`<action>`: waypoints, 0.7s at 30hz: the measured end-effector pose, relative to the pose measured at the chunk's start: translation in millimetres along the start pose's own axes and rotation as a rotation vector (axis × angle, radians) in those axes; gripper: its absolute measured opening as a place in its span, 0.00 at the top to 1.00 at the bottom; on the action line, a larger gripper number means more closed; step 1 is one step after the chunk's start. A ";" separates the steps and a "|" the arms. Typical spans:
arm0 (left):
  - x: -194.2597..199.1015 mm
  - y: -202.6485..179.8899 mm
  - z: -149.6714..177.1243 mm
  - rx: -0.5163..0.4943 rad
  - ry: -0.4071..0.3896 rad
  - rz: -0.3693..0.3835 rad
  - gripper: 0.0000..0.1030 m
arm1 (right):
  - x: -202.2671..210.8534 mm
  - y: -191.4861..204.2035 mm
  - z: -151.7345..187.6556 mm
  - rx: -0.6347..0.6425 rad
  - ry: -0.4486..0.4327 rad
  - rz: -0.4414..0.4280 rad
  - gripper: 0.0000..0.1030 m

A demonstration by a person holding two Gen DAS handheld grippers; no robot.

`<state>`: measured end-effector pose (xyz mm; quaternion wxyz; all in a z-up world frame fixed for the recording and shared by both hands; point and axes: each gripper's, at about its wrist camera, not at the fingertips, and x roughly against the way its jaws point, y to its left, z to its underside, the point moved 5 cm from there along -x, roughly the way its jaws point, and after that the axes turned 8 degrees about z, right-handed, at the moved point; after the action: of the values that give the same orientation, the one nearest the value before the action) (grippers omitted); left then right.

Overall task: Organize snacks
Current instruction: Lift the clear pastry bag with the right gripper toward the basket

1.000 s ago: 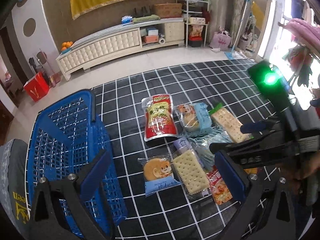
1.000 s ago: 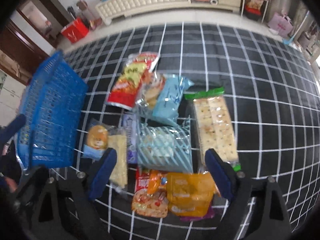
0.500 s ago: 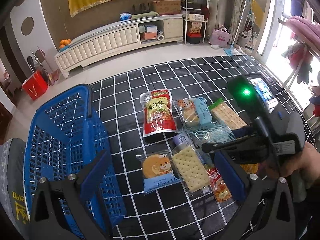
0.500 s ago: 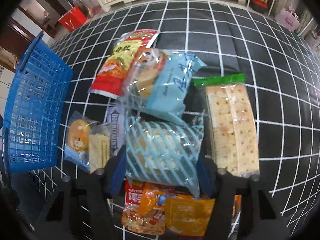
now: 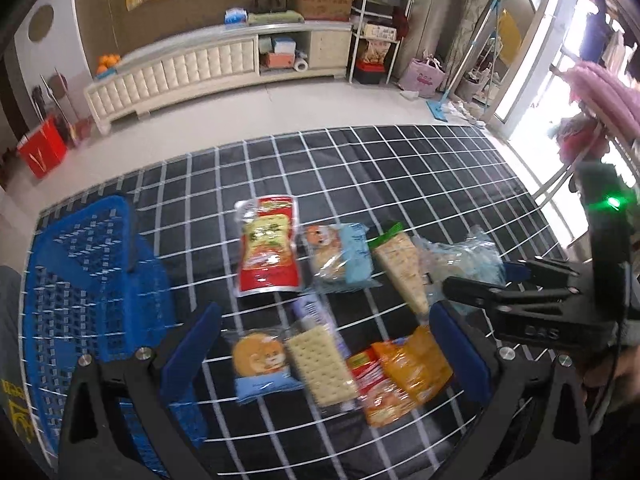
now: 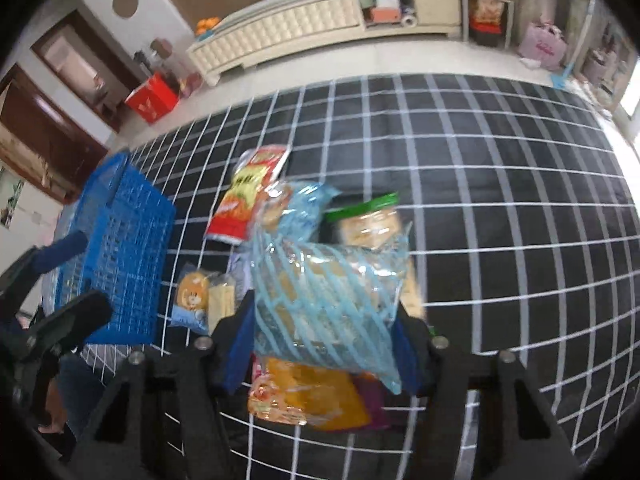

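Observation:
My right gripper is shut on a clear snack bag with light blue stripes and holds it above the mat; the bag also shows in the left wrist view. My left gripper is open and empty above the snack pile. On the mat lie a red pouch, a blue-wrapped cake, a green-topped cracker pack, a bear cookie pack, a square cracker pack and orange packets. A blue basket stands at the left.
The black mat with white grid lines covers the floor. A white low cabinet and shelves stand along the far wall. A red box sits at the far left.
My right gripper came down around the striped bag, shut on it and lifted it off the pile. The left gripper stayed open, shifting only slightly.

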<state>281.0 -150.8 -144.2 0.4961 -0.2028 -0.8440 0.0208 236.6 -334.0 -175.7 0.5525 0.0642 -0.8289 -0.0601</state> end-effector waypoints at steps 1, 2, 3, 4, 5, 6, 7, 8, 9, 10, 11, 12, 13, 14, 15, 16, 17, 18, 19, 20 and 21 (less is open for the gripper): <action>-4.5 -1.2 -3.9 0.007 0.009 0.007 0.00 | -1.9 -0.6 -3.3 -0.010 -0.005 0.002 0.37; -8.7 -2.0 -8.1 0.007 0.016 0.011 0.00 | 0.3 -5.7 -4.9 -0.024 -0.007 0.001 0.37; -12.3 -1.9 -11.9 0.006 0.022 0.005 0.00 | 0.5 -9.9 -5.7 -0.035 -0.009 -0.002 0.37; -17.9 -3.1 -16.3 -0.002 0.030 -0.011 0.00 | -0.3 -14.8 -6.9 -0.048 -0.007 -0.003 0.37; -24.7 -4.7 -20.3 -0.016 0.042 -0.034 0.00 | -0.8 -19.2 -8.2 -0.059 -0.006 -0.004 0.37; -28.6 -4.8 -20.2 -0.022 0.047 -0.051 0.00 | -3.9 -20.4 -9.6 -0.069 -0.003 -0.005 0.37; -35.0 -7.1 -23.9 -0.037 0.053 -0.072 0.00 | -5.0 -26.1 -10.9 -0.080 0.000 -0.008 0.37; -39.6 -8.9 -26.4 -0.047 0.059 -0.089 0.00 | -10.9 -25.3 -12.3 -0.089 0.002 -0.010 0.37; -47.1 -11.6 -28.4 -0.063 0.068 -0.118 0.00 | -13.8 -28.2 -13.4 -0.101 0.006 -0.013 0.37; -53.3 -13.1 -29.5 -0.070 0.081 -0.131 0.00 | -17.1 -31.5 -14.5 -0.114 0.011 -0.019 0.37; -60.4 -13.5 -30.9 -0.075 0.100 -0.131 0.01 | -19.5 -34.7 -15.7 -0.123 0.018 -0.025 0.37; -66.9 -14.7 -31.9 -0.077 0.115 -0.119 0.06 | -21.6 -37.2 -16.6 -0.127 0.023 -0.028 0.37; -77.5 -14.3 -31.9 -0.072 0.139 -0.109 0.08 | -22.8 -40.5 -17.4 -0.130 0.024 -0.029 0.37; -84.0 -13.1 -33.3 -0.063 0.154 -0.109 0.11 | -23.9 -42.9 -18.6 -0.129 0.023 -0.028 0.37; -90.9 -11.8 -34.5 -0.052 0.167 -0.108 0.11 | -25.1 -45.0 -20.0 -0.129 0.021 -0.027 0.37; -99.3 -11.4 -36.0 -0.040 0.181 -0.099 0.11 | -26.0 -48.1 -21.7 -0.129 0.018 -0.028 0.37; -105.6 -10.7 -37.5 -0.032 0.191 -0.096 0.11 | -27.3 -49.6 -22.8 -0.131 0.017 -0.030 0.37; -111.3 -10.9 -39.5 -0.031 0.200 -0.100 0.11 | -28.2 -52.1 -24.0 -0.136 0.016 -0.036 0.37; -118.4 -11.3 -40.8 -0.038 0.208 -0.107 0.11 | -29.9 -53.2 -24.9 -0.137 0.016 -0.039 0.37; -124.7 -11.0 -41.2 -0.043 0.218 -0.116 0.11 | -31.3 -54.4 -25.2 -0.136 0.016 -0.039 0.37; -130.0 -11.8 -41.3 -0.047 0.228 -0.123 0.11 | -32.5 -55.5 -25.7 -0.134 0.015 -0.036 0.37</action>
<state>367.4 -215.7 -228.2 0.5843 -0.1631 -0.7932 -0.0526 275.0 -383.8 -204.8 0.5606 0.0424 -0.8175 -0.1250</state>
